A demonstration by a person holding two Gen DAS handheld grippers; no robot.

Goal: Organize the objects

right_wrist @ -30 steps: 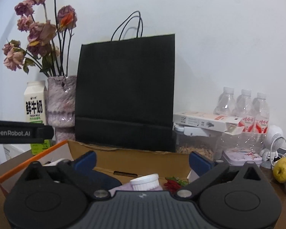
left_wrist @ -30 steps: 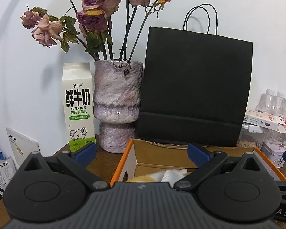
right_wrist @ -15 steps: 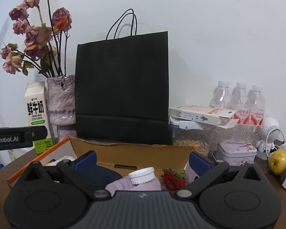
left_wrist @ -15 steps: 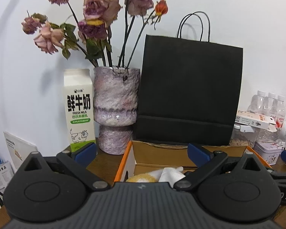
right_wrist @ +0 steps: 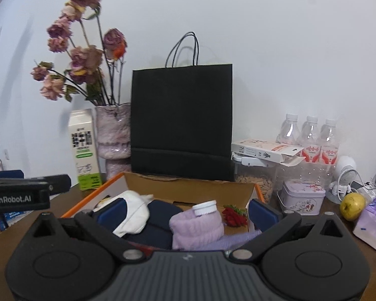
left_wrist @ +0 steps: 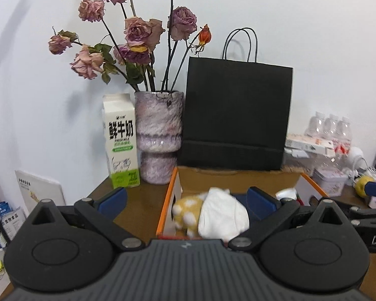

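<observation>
On the brown wooden table (right_wrist: 363, 263): an open cardboard box with orange outer sides (right_wrist: 188, 188) stands in front of both grippers.
Left gripper (left_wrist: 185, 197): fingers spread wide, nothing between the blue pads; it hovers above the box's left wall, one pad (left_wrist: 112, 197) over the table, the other over the box interior.
Right gripper (right_wrist: 186, 209): fingers spread wide, nothing held; it hovers over the box's near edge, pads apart on either side of the contents.
Box contents, left: a yellow soft item with white dots (left_wrist: 186, 209) lies against the left wall, touching a crumpled white cloth (left_wrist: 220, 214) on its right.
Box contents, centre: a dark navy fabric bundle (right_wrist: 160, 223) lies beneath and beside the white cloth.
Box contents, right: a lilac knitted piece (right_wrist: 196, 229) lies with a white ribbed screw cap (right_wrist: 204, 207) at its top; whether the cap belongs to a bottle cannot be told.
Box contents, far right: a cluster of red strawberries (right_wrist: 234, 217) lies just beside the lilac piece.
Behind the box: a black paper carrier bag with cord handles (right_wrist: 181, 123) stands upright against the wall.
Left of the bag: a mottled pink-grey vase of dried roses (left_wrist: 159, 138), with a white-and-green milk carton (left_wrist: 121, 141) just beside it.
Right of the box: a lilac tin (right_wrist: 302, 197), a clear container of pale pellets (right_wrist: 255, 180), three clear plastic bottles (right_wrist: 309, 138) and a yellow-green apple (right_wrist: 352, 205).
</observation>
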